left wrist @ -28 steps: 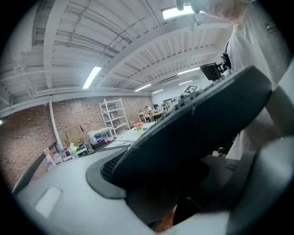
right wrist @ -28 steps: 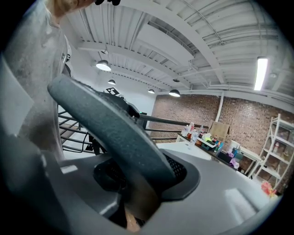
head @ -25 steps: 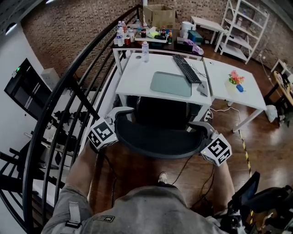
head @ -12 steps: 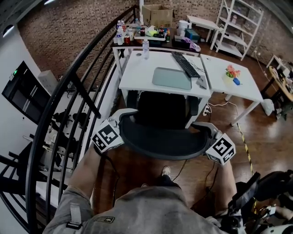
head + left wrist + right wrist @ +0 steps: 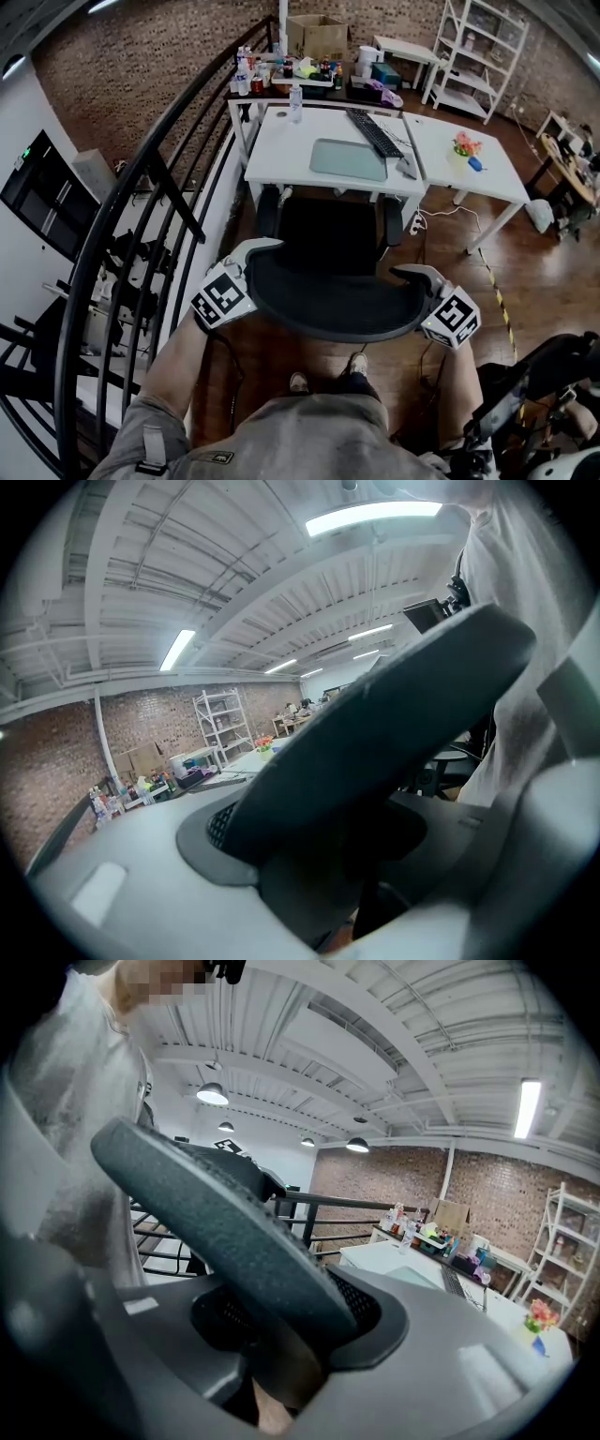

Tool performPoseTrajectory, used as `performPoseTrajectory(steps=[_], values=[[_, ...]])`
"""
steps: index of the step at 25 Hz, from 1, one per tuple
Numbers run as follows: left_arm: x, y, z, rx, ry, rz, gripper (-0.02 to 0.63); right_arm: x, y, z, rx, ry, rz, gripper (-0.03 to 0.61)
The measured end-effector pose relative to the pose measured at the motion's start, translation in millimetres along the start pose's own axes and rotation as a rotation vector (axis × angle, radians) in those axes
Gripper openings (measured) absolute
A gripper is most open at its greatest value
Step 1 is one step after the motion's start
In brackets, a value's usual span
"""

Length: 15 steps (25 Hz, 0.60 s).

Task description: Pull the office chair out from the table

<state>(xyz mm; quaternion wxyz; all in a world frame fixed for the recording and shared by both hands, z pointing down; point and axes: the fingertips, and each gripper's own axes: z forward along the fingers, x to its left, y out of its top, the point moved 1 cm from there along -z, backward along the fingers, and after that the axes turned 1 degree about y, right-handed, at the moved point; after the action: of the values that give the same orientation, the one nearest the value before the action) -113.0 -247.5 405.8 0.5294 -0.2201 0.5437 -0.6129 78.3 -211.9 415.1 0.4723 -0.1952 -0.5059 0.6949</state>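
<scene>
Though already drawn most of the way out, not judged fully clear: office chair (image 5: 328,305) at 6 o'clock of the desk (image 5: 281,155), backrest toward the person, seat front and both armrests just beside the desk's near edge, apparently not tucked under it. Done so far, by the look of it: the bulk of the pull. Left, as a judgement: a short further draw toward 6 o'clock to open a real gap between armrests and desk edge, then release.

Left tool (image 5: 255,253) at 9 o'clock of the backrest, clamped on its left rim; in the left gripper view, dark rim filling the space between the jaws, held at a fairly wide spread. Right tool (image 5: 417,275) at 3 o'clock, clamped on the right rim likewise, spread somewhat narrower. Both pointing toward the desk, tipped slightly down, marker cubes (image 5: 223,295) outboard, forearms (image 5: 183,361) roughly parallel either side of the backrest.

Farther out: keyboard (image 5: 373,133) and grey mat (image 5: 349,159) on the desk at 12 o'clock, dark railing (image 5: 150,178) at 9 o'clock, wooden floor (image 5: 534,281) beneath, cable (image 5: 373,345) trailing under the chair.
</scene>
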Motion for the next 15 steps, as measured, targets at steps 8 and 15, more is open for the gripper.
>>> performPoseTrajectory(steps=[8, 15], values=[[-30, 7, -14, 0.006, 0.018, -0.005, 0.284, 26, 1, -18, -0.006, 0.009, -0.02, 0.178], [-64, 12, -28, 0.023, 0.049, -0.026, 0.288, 53, -4, -37, -0.025, 0.035, -0.047, 0.175]])
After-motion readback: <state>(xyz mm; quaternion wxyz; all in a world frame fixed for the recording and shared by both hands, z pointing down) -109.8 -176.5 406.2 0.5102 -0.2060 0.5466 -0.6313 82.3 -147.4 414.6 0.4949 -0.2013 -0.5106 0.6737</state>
